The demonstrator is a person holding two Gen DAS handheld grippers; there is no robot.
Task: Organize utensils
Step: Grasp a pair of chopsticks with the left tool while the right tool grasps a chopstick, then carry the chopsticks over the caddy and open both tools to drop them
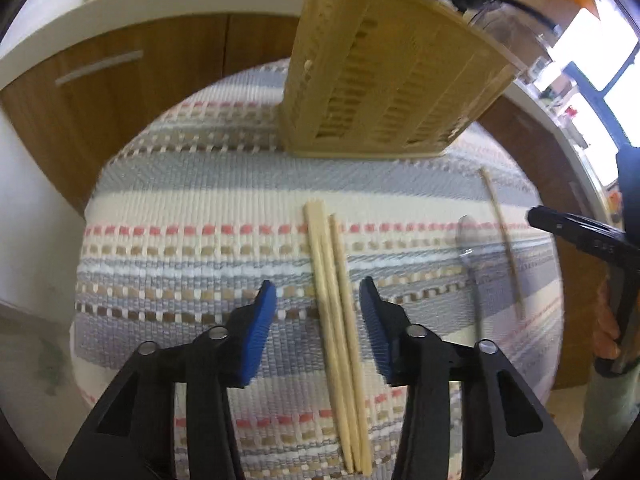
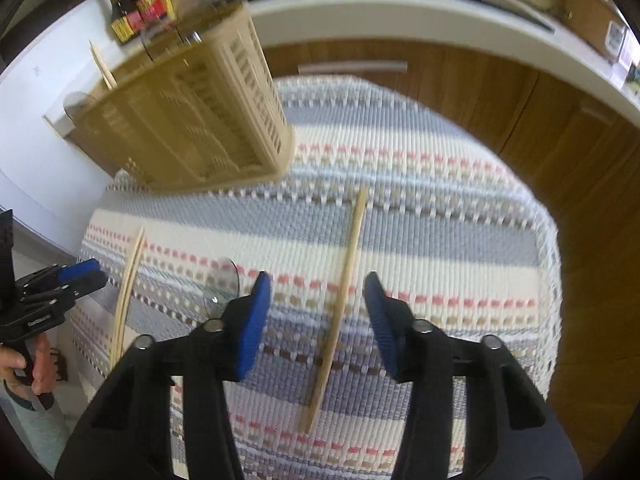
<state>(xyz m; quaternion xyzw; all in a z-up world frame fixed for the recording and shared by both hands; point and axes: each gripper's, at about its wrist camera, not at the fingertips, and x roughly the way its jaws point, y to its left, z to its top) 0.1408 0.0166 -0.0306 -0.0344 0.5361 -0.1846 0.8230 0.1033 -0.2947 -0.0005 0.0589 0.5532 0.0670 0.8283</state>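
Observation:
A beige slotted utensil holder (image 1: pixel 384 80) stands at the far side of a striped woven mat (image 1: pixel 200 208); it also shows in the right wrist view (image 2: pixel 192 120). My left gripper (image 1: pixel 318 300) is open, its blue pads either side of a bundle of wooden chopsticks (image 1: pixel 336 320) lying on the mat. My right gripper (image 2: pixel 316 292) is open above a single wooden chopstick (image 2: pixel 340 304). A clear plastic spoon (image 2: pixel 222 284) lies just left of it, also in the left wrist view (image 1: pixel 470 240). The single chopstick (image 1: pixel 502 236) shows there too.
Wooden cabinets (image 1: pixel 120 92) under a white countertop (image 2: pixel 400 16) stand behind the mat. Sauce bottles (image 2: pixel 138 4) stand on the counter at the left. The left gripper (image 2: pixel 76 276) and the chopstick bundle (image 2: pixel 128 292) show at the right wrist view's left edge. The right gripper (image 1: pixel 580 236) shows in the left view.

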